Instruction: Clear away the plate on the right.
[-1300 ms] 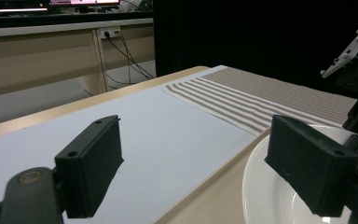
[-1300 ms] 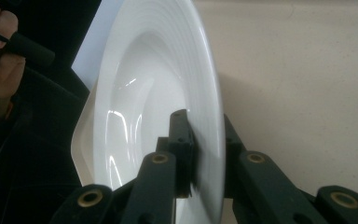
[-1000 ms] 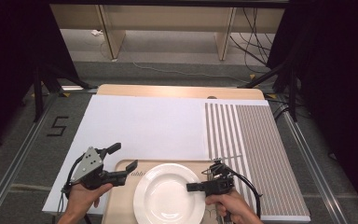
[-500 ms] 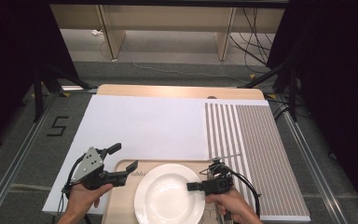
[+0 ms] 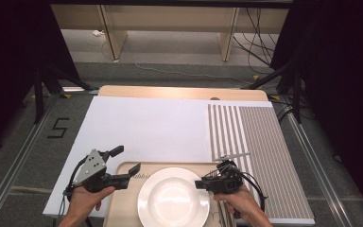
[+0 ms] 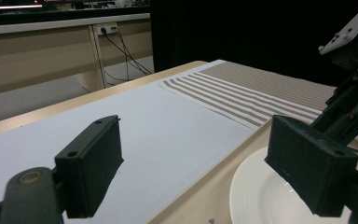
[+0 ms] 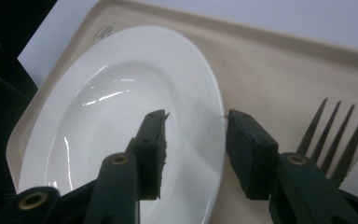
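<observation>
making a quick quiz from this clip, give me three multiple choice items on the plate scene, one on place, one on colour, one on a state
1. Where does the plate sit?
A. on the striped mat
B. on the beige tray
C. on the floor

2. What colour is the plate?
A. white
B. blue
C. black

3. How do the jaws of the right tool stand at the plate's rim?
A. clamped shut on the rim
B. apart, one over the plate and one outside its rim
C. shut on the fork

Answers:
1. B, the high view shows the tray's edge around the plate.
2. A, it is glossy white in the high view and both gripper views.
3. B, the right gripper view shows a gap on each side of the rim; the jaws have just been opening, with the rim between them.
</observation>
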A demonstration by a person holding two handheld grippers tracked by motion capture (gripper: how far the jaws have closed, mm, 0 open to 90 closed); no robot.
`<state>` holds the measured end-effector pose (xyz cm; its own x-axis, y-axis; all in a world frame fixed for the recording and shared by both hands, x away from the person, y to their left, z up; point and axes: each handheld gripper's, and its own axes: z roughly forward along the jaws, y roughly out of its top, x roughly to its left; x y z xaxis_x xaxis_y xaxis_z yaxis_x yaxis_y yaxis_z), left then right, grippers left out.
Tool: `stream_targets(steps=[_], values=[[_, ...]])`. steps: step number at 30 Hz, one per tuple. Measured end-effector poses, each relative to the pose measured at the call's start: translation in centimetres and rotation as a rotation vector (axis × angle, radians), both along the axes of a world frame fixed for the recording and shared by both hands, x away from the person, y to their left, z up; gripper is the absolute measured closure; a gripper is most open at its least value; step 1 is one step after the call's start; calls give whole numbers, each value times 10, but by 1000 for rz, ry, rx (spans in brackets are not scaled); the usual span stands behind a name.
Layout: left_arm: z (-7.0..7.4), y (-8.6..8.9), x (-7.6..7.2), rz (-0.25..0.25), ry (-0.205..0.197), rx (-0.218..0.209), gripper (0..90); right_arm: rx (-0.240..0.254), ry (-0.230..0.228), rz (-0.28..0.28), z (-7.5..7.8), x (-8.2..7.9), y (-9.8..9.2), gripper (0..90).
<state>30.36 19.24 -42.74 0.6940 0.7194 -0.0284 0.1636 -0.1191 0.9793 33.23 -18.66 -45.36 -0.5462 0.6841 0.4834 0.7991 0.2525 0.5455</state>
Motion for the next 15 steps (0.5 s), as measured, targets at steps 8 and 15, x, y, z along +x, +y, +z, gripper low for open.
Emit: stream_targets(steps=[8, 15], values=[[0, -1, 0, -4, 5, 1, 174, -24, -165, 23, 16, -11, 1, 361], [-1, 0, 0, -5, 7, 3, 174, -53, -248, -21, 27, -21, -1, 312]])
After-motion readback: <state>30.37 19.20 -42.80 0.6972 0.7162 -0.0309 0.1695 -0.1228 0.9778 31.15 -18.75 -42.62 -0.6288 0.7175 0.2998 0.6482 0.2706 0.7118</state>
